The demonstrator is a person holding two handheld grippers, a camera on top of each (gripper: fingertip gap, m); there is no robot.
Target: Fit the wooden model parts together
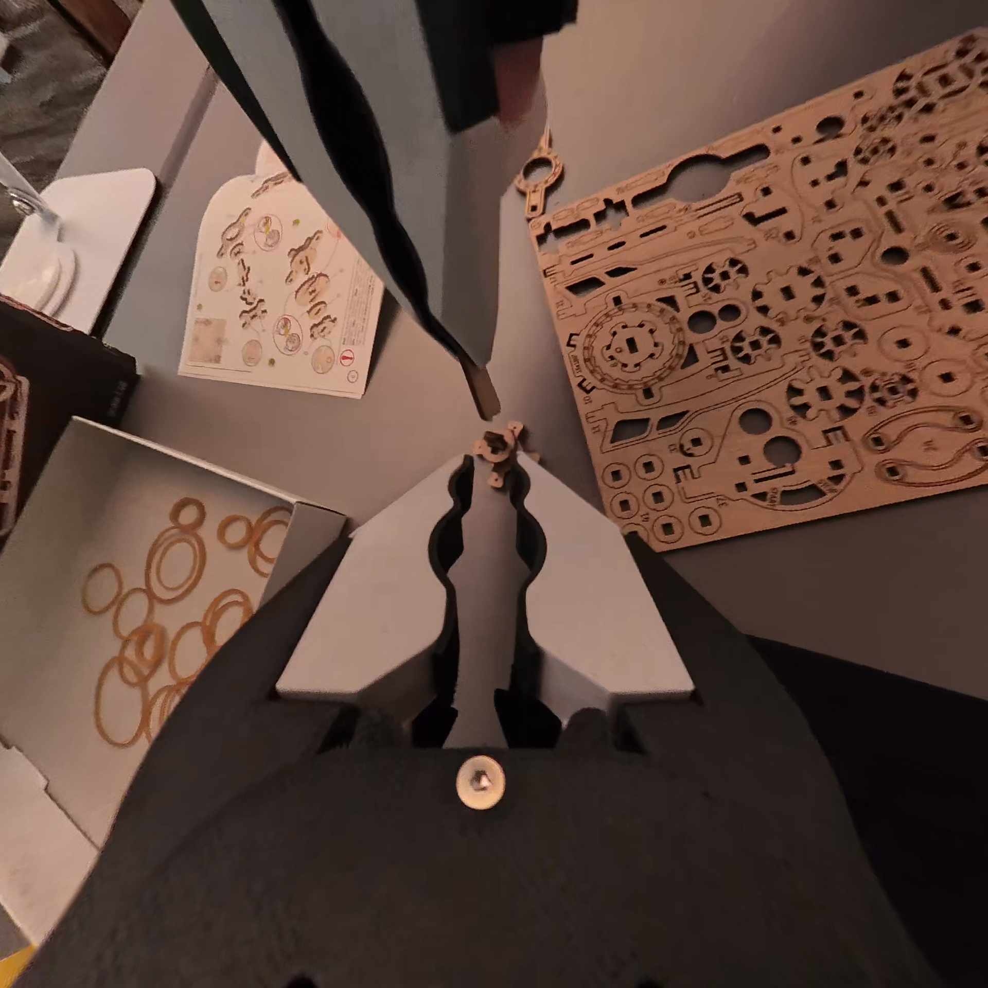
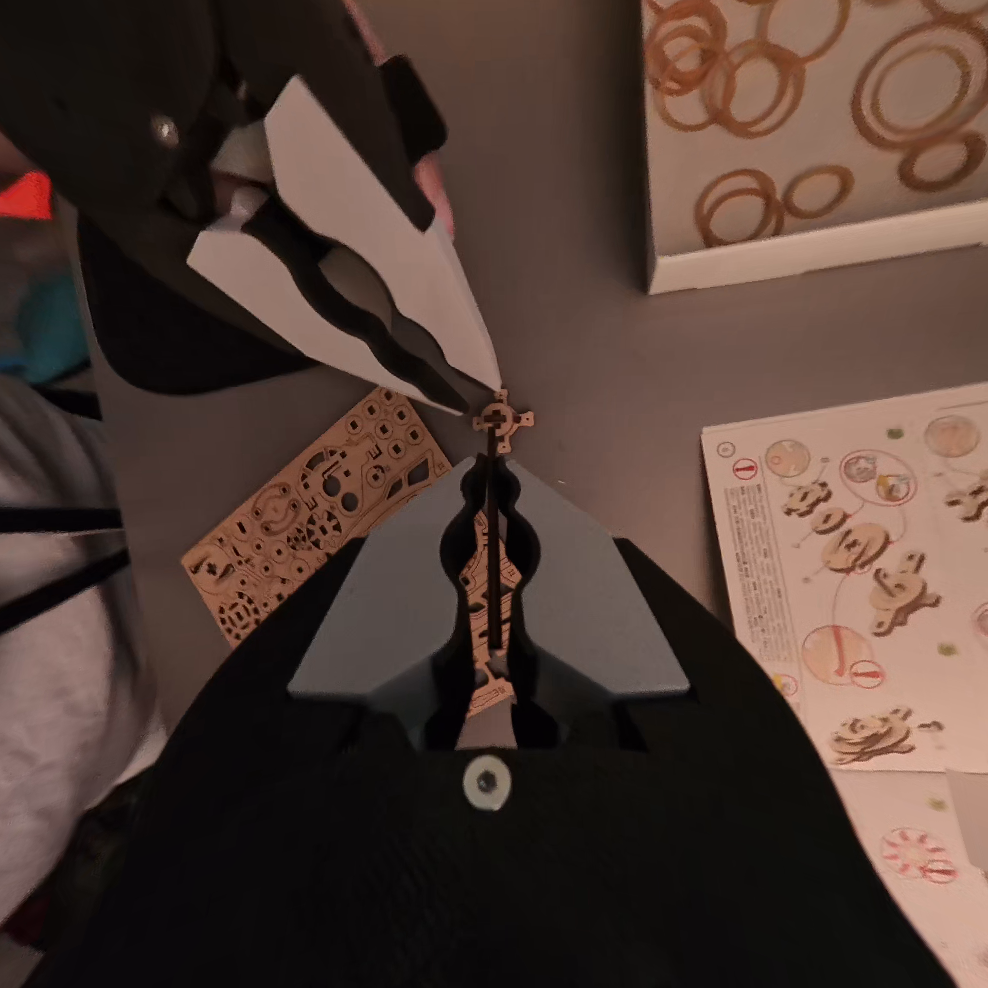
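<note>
Wooden model parts are being held up in the air over the grey desk [image 1: 695, 615]. One is a tiny round hub piece [image 2: 501, 419] with little tabs sticking out and a slot in its middle. The left tongs [image 1: 494, 460] are shut on this hub piece and pinch it at the very tip. The other part is a thin flat strip [image 2: 496, 556], seen edge-on, so it looks like a dark line. The right tongs [image 2: 489, 465] are shut on the strip, and its top end meets the slot in the hub.

Both parts look very light, thin and stiff. I think they could snap if bent or squeezed hard. The hub is best held by its rim or a tab, so the slot stays free. The strip is best held on its flat sides, close to the end going in, so it does not wobble. Push straight, not sideways.

A big wooden sheet [image 1: 775, 331] with many cut shapes lies on the desk to the right in the left wrist view. A loose ring-shaped wooden piece [image 1: 540, 179] lies just past its corner. A paper instruction sheet [image 1: 278, 299] lies nearby. A white box [image 1: 53, 534] holds rubber bands [image 1: 171, 588].
</note>
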